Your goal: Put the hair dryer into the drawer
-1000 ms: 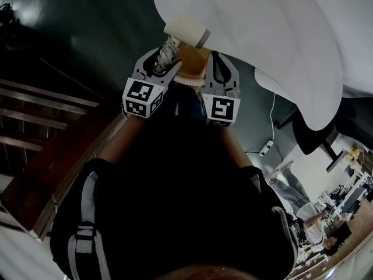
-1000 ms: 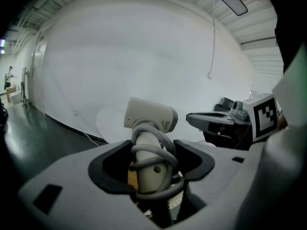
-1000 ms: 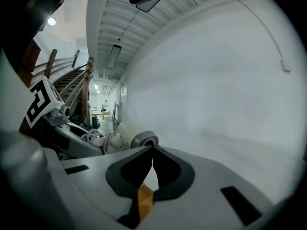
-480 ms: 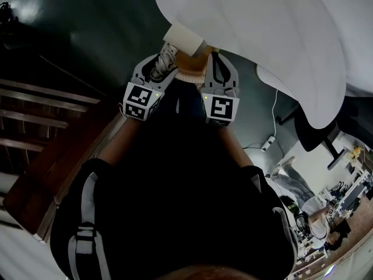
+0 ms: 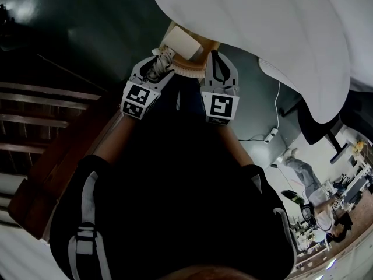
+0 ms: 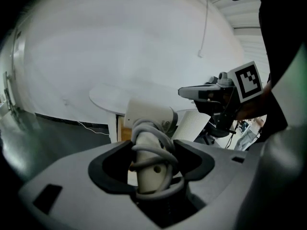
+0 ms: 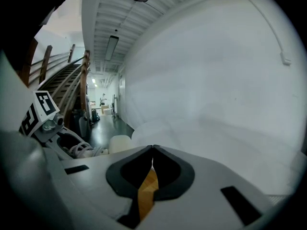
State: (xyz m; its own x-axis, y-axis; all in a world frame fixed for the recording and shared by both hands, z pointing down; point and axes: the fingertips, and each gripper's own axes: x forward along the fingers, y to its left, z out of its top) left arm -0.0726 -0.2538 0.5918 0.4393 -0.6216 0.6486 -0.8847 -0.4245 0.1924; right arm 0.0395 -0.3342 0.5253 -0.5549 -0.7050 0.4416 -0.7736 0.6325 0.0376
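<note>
Left gripper view, left gripper (image 6: 153,150) grasping hair dryer (image 6: 148,116), handle end hidden; right gripper (image 7: 152,148) clenched

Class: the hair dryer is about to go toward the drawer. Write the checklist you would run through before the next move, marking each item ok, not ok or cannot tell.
1. Hair dryer gripped: ok. The left hand-held gripper is closed on its handle.
2. Cord tidy: ok. It is wound around the handle, and no loose end shows.
3. Right hand-held gripper free: ok. Its jaws are shut with nothing between them.
4. Drawer open: cannot tell. Only a wooden surface shows beyond the right jaws.
5. Clearance under the white table: cannot tell. The dryer's head sits close to its edge.
</note>
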